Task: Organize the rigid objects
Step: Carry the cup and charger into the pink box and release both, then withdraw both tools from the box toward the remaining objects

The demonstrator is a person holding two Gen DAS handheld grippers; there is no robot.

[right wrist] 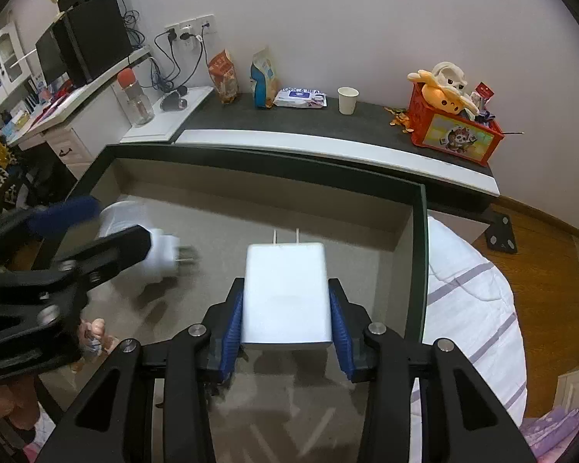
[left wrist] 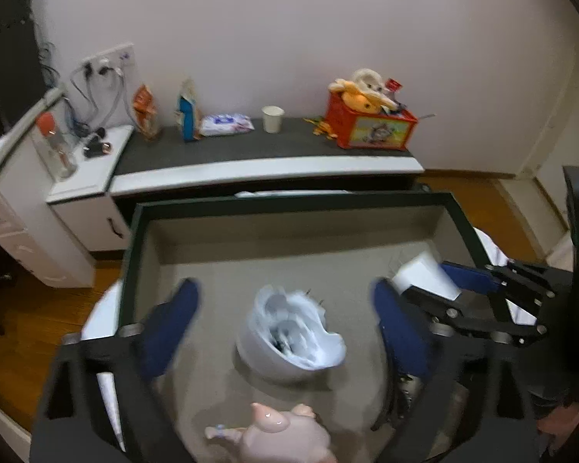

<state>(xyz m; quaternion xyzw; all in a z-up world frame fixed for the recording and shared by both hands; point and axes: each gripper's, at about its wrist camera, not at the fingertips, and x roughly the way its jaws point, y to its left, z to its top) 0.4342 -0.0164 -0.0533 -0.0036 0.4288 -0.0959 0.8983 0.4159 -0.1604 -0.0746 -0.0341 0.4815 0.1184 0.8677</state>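
Observation:
A grey storage box [left wrist: 227, 231] with a dark rim fills the foreground of both views [right wrist: 419, 254]. My right gripper [right wrist: 286, 305] is shut on a white power adapter [right wrist: 285, 293], prongs pointing away, held over the box's right side; it also shows in the left wrist view [left wrist: 428, 276]. My left gripper [left wrist: 285, 316] is open above a small white plug adapter [left wrist: 293, 337] that is blurred by motion inside the box; it also shows in the right wrist view [right wrist: 162, 254]. A pink figurine [left wrist: 281, 436] lies at the box's near edge.
Behind the box a dark shelf [right wrist: 328, 123] carries snack bags [right wrist: 224, 77], a wipes pack [right wrist: 299, 97], a paper cup [right wrist: 347, 100] and a red crate of plush toys [right wrist: 453, 127]. A white striped quilt [right wrist: 474, 308] lies right of the box.

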